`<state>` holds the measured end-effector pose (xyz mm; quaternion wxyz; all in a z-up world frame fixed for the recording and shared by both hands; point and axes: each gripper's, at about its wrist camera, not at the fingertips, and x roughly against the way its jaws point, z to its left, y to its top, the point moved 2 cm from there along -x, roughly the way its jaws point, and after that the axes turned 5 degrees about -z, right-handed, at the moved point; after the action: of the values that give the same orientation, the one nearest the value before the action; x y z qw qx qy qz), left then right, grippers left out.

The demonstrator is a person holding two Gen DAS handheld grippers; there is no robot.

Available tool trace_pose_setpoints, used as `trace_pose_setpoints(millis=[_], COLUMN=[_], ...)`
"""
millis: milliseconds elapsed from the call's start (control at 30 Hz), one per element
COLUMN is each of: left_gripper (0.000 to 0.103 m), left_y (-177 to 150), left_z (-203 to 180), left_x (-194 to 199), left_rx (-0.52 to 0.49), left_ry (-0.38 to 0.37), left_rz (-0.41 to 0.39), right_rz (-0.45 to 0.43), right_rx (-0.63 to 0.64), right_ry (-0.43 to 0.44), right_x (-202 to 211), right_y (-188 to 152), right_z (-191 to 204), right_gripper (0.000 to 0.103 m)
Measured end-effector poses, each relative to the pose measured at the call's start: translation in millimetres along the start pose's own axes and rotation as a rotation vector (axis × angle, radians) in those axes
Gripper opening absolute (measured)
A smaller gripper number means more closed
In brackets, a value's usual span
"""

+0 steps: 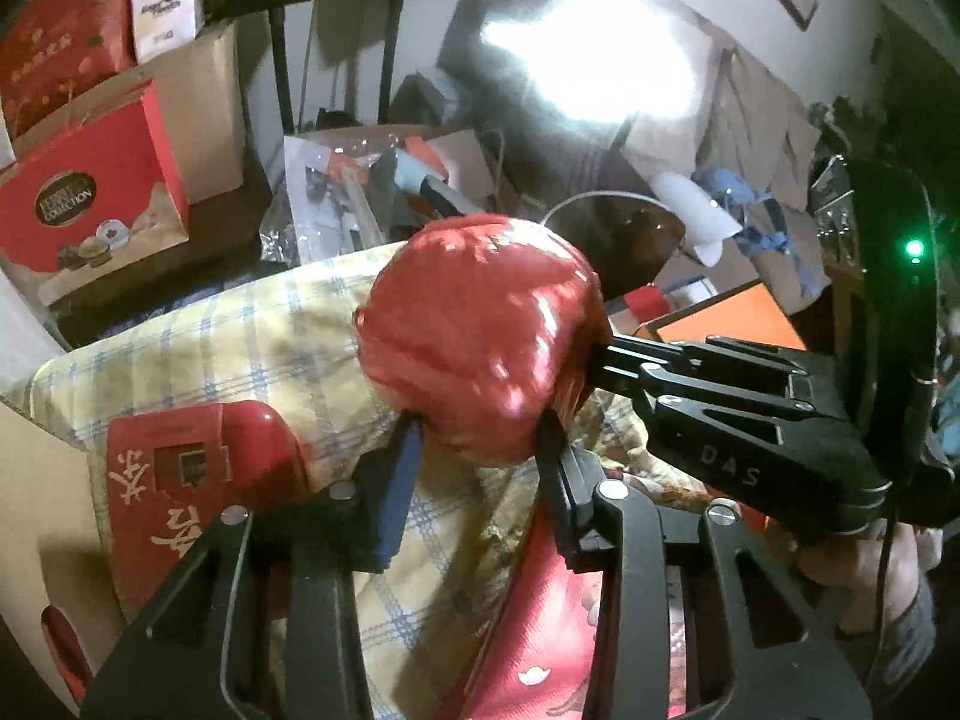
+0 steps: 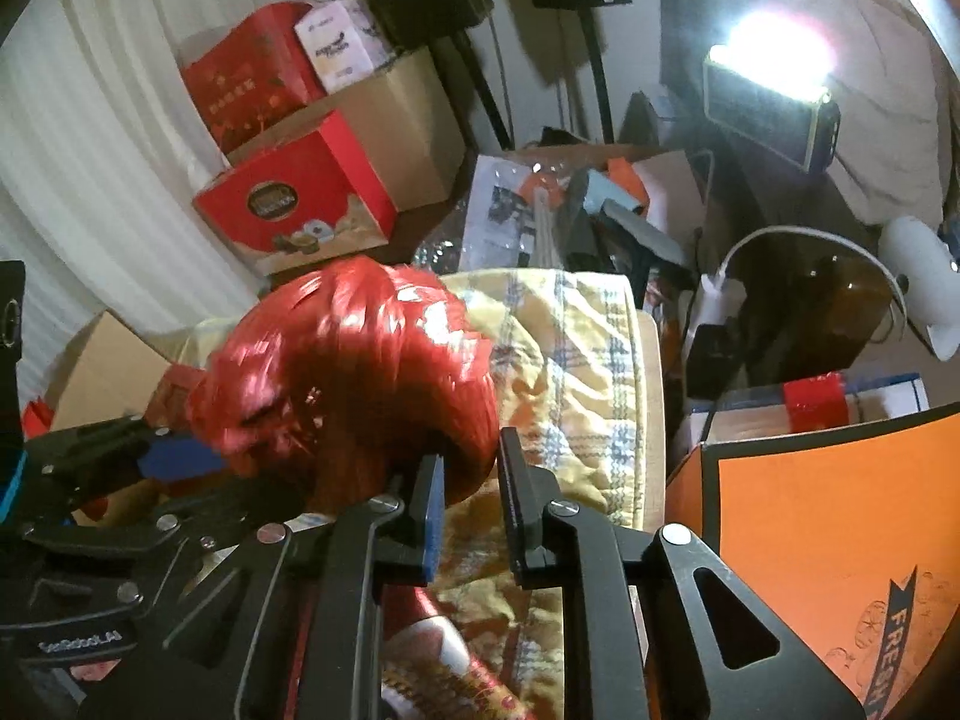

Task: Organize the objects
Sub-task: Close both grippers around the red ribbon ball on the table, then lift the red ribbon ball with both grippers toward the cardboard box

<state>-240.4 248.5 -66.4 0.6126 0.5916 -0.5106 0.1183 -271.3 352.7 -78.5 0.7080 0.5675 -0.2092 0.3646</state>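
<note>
1. Red ball of shiny twine (image 1: 480,336) held up over a yellow checked cloth (image 1: 240,348).
2. Left gripper (image 1: 480,450) clamped narrow on its underside, blue pads pressing both flanks.
3. Right gripper (image 2: 471,480) nearly shut, pinching strands at the ball's lower edge.

Cluttered home room – stacked gift boxes (image 2: 288,204), curtain (image 2: 108,138), lamp (image 2: 774,60).

The red ball (image 1: 480,336) looks wound from glossy plastic twine — shiny, stringy strands. Beneath it a checked cloth (image 1: 252,336) — soft, matt, crumpled. Fingers (image 1: 396,480) are matt black with blue pads. The cartons (image 2: 390,114) are plain brown cardboard.
</note>
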Motion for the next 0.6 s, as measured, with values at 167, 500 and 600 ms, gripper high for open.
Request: trace_pose_setpoints(millis=[167, 500, 600], left_gripper=[0.036, 0.036, 0.036], left_y=[-0.6, 2.8, 1.6], left_z=[-5.6, -9.7, -6.5], left_x=[17.3, 76.6, 95.0], left_rx=[-0.014, -0.012, 0.001], left_ry=[0.014, -0.003, -0.010], left_rz=[-0.034, -0.122, -0.137], right_rz=[-0.012, -0.081, -0.090], right_rx=[0.022, 0.090, 0.111], right_ry=[-0.001, -0.010, -0.011], right_x=[12.9, 62.9, 74.0], right_y=[5.6, 15.1, 16.5], right_z=[8.6, 48.5, 62.8], right_gripper=[0.016, 0.016, 0.016])
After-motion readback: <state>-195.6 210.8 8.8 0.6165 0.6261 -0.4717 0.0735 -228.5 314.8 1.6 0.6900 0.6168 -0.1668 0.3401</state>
